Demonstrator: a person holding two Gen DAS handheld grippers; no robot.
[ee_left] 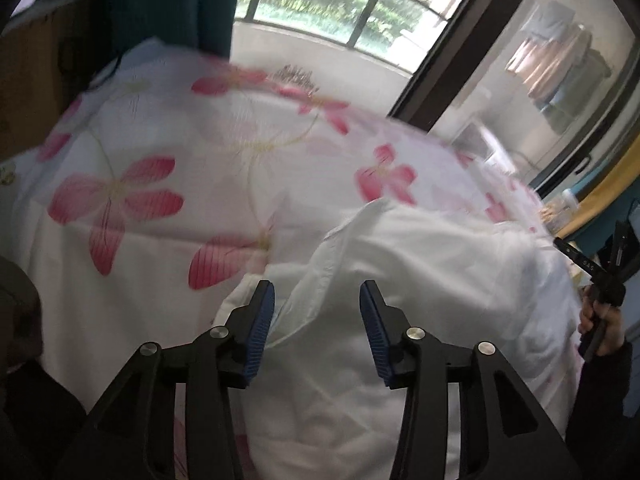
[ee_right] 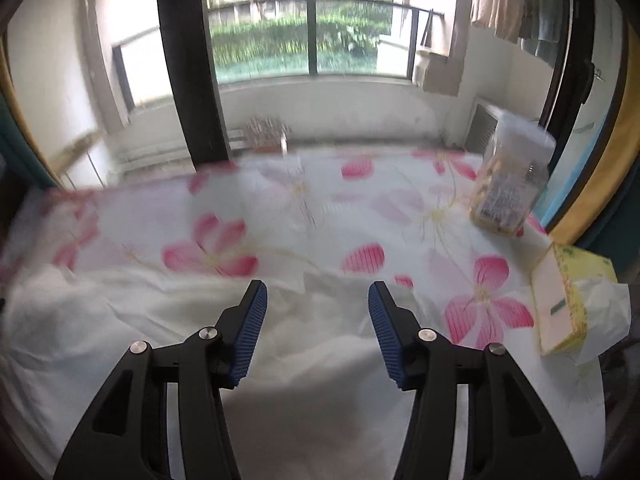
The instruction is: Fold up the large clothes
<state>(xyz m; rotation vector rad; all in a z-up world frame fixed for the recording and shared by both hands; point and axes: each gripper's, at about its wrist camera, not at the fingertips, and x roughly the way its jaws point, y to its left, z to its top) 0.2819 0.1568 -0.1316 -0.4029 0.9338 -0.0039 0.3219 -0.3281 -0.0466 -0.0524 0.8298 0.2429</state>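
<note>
A white garment (ee_left: 400, 264) lies crumpled on a table covered by a floral cloth (ee_left: 132, 152). The left gripper (ee_left: 317, 300) hovers over it with jaws parted, a raised fold of the fabric between the blue pads but not pinched. The right gripper (ee_right: 318, 300) is likewise parted above the white garment, gripping nothing.

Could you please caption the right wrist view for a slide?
Open right gripper above white garment on floral cloth; jar, tissue box at right.

Your two cameras sit close above the flowered sheet (ee_left: 132, 128), looking down past each claw toward the window (ee_right: 304, 36).
</note>
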